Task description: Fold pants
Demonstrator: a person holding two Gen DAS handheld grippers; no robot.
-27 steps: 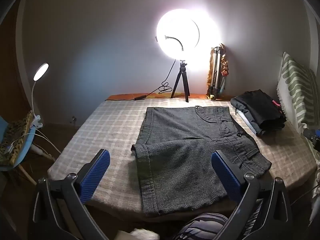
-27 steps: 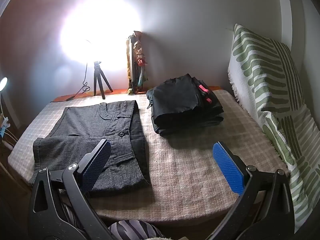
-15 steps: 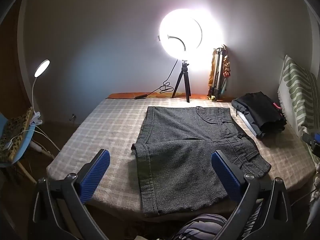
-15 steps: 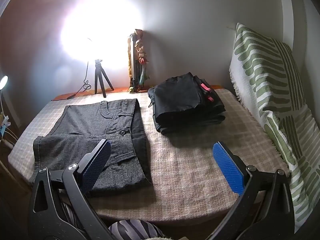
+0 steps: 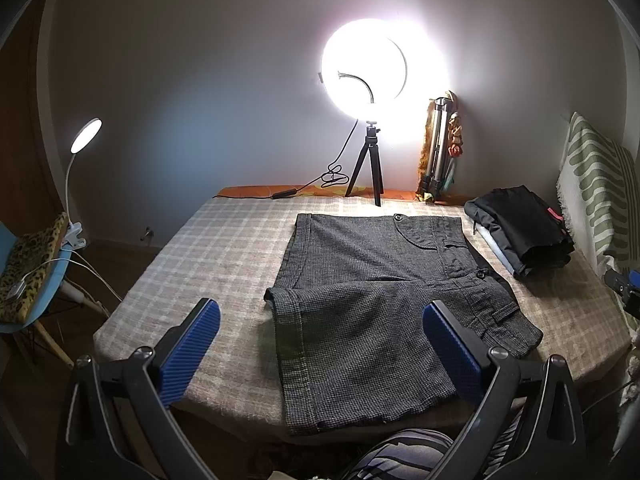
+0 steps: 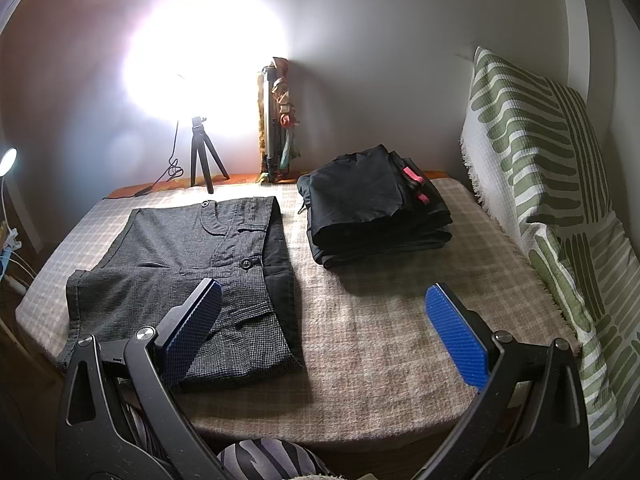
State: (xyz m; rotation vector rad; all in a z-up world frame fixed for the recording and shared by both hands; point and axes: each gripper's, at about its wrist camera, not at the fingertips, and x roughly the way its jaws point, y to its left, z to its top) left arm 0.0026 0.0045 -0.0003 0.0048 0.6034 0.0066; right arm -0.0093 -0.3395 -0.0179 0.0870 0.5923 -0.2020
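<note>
Grey checked pants [image 5: 372, 300] lie flat on the plaid-covered bed [image 5: 224, 248], folded lengthwise with one leg over the other; they also show in the right wrist view [image 6: 180, 264]. My left gripper [image 5: 320, 340] is open and empty, above the bed's front edge over the pants' hem end. My right gripper [image 6: 324, 328] is open and empty, above the front edge to the right of the pants. The right gripper's tip [image 5: 624, 288] shows at the left wrist view's right edge.
A stack of folded dark clothes [image 6: 372, 208] sits at the back right of the bed. A ring light on a tripod [image 5: 368, 80] stands at the back. A green striped cushion [image 6: 552, 184] lines the right side. A desk lamp [image 5: 84, 136] and chair [image 5: 28, 276] stand left.
Both grippers have drawn back and risen slightly; the view of the bed has shifted a little. The pants have not moved.
</note>
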